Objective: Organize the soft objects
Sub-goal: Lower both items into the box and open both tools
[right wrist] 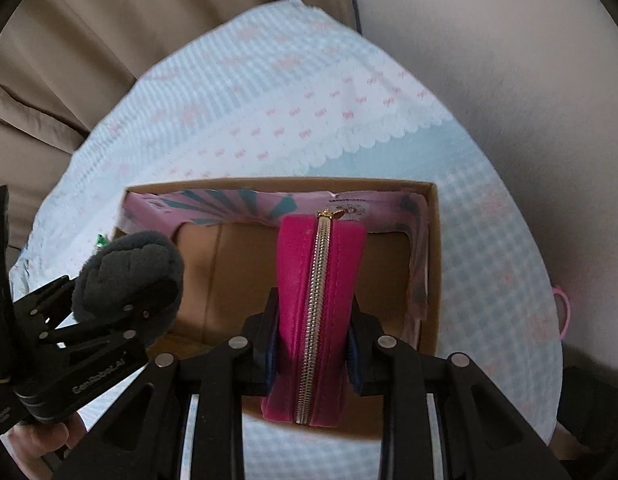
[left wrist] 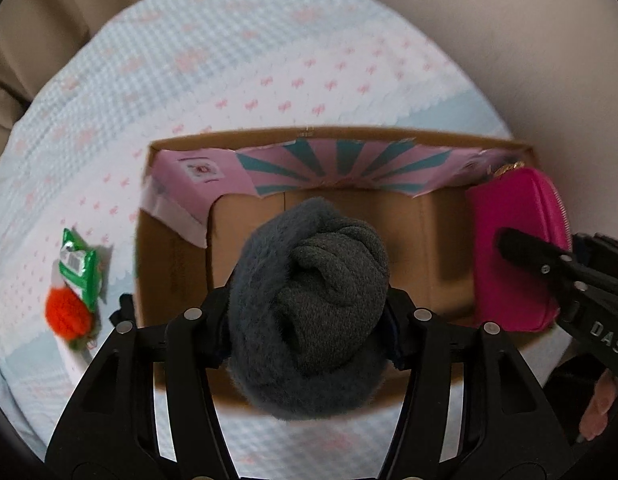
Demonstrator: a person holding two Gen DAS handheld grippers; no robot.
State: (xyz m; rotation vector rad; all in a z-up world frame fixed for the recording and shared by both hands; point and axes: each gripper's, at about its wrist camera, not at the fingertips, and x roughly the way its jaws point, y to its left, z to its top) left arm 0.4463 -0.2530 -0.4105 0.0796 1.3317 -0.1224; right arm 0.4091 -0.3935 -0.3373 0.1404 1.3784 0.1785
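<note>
Two grippers point down over an open cardboard box (left wrist: 177,264) on a blue-and-white checked cloth (left wrist: 189,80). Left gripper (left wrist: 309,316) pinches a rolled grey sock bundle (left wrist: 313,304) above the box middle. Right gripper (right wrist: 313,344) is pressed tight on a pink zip pouch (right wrist: 317,280), zipper up, at the box's right end. Outside, beside the box's left wall, lie a green packet (left wrist: 79,268) and an orange knitted ball (left wrist: 67,312).

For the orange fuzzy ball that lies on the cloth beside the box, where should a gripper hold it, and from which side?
Grip the orange ball across its round middle, coming from above. It lies low on the cloth with a green packet touching one side, so close the jaws along the free sides.
</note>
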